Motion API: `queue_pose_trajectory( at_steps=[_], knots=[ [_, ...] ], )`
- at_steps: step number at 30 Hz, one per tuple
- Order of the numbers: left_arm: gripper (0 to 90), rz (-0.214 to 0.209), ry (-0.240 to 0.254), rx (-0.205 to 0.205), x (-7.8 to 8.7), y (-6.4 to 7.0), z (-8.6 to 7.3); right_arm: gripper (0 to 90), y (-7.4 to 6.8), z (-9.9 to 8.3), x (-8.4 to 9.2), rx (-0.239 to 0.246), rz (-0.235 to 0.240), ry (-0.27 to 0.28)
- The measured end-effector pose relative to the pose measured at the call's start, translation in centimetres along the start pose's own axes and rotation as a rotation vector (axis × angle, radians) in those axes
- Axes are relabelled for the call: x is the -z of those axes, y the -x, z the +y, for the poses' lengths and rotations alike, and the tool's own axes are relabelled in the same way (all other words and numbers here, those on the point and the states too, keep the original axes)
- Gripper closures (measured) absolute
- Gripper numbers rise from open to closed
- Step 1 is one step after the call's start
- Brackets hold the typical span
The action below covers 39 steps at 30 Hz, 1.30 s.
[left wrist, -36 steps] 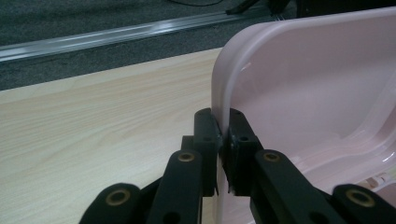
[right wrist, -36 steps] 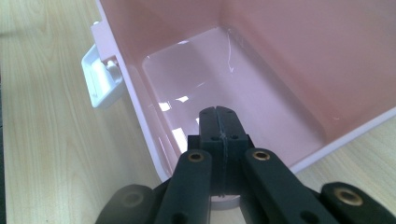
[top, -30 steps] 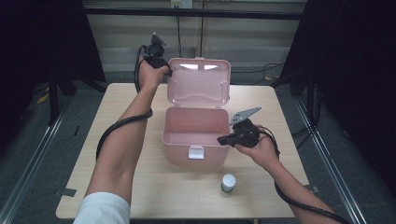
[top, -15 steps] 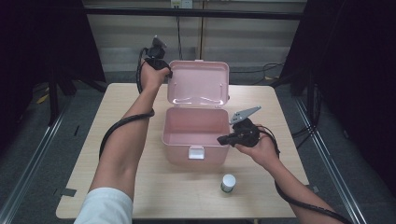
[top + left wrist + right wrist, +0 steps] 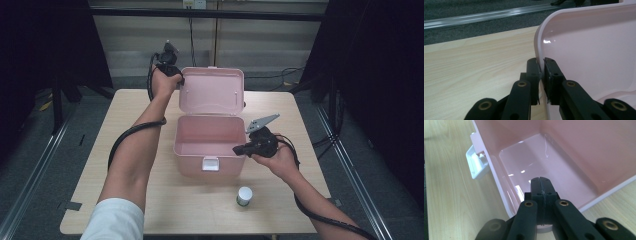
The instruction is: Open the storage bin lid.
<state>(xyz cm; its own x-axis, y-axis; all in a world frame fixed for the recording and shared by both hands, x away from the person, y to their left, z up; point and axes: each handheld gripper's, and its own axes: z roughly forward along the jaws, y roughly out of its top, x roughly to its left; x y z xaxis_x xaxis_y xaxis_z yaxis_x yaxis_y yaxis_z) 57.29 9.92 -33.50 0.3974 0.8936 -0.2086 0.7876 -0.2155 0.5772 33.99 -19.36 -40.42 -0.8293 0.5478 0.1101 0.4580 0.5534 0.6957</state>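
Pink box (image 5: 209, 145) at table (image 5: 130, 115) centre, lid (image 5: 212, 91) stood upright behind the open body.

Hard to make out in high view: left gripper (image 5: 176, 81) at lid's left edge, jaw tips lost against hand and lid rim; grip not readable there. Right gripper (image 5: 239, 149) at box's right front corner, tips dark against pink wall, gap not resolvable. Lower edge of frame cuts off both forearms; cable loops run off below.

Left gripper view (image 5: 541, 75): settles the grip. Jaws nearly closed, pinched on the lid's thin edge (image 5: 541, 47), one pad on each face. Lid interior (image 5: 594, 50) cut off at right and top. Wood grain of table (image 5: 474, 65) to the left.

Right gripper view (image 5: 540, 185): jaws fully together, pads meeting, nothing between them. Tips poised over box corner rim, interior floor (image 5: 541, 167) visible beyond. White latch (image 5: 477, 162) on front wall seen side-on. Contact with rim hidden under the jaws; cannot tell.

High view alone: small white-capped jar (image 5: 244, 195) standing on table in front of box, apart from both grippers.
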Motion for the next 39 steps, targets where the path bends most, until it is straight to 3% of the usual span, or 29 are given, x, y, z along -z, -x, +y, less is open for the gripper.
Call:
queue_pose_trajectory(
  at_steps=[39],
  knots=[
    [81.9,0.020,-0.034,0.029,-2.3,-1.4,-2.0,90.0,-0.1,-0.3,0.1,-0.013,0.010,0.018]
  ],
)
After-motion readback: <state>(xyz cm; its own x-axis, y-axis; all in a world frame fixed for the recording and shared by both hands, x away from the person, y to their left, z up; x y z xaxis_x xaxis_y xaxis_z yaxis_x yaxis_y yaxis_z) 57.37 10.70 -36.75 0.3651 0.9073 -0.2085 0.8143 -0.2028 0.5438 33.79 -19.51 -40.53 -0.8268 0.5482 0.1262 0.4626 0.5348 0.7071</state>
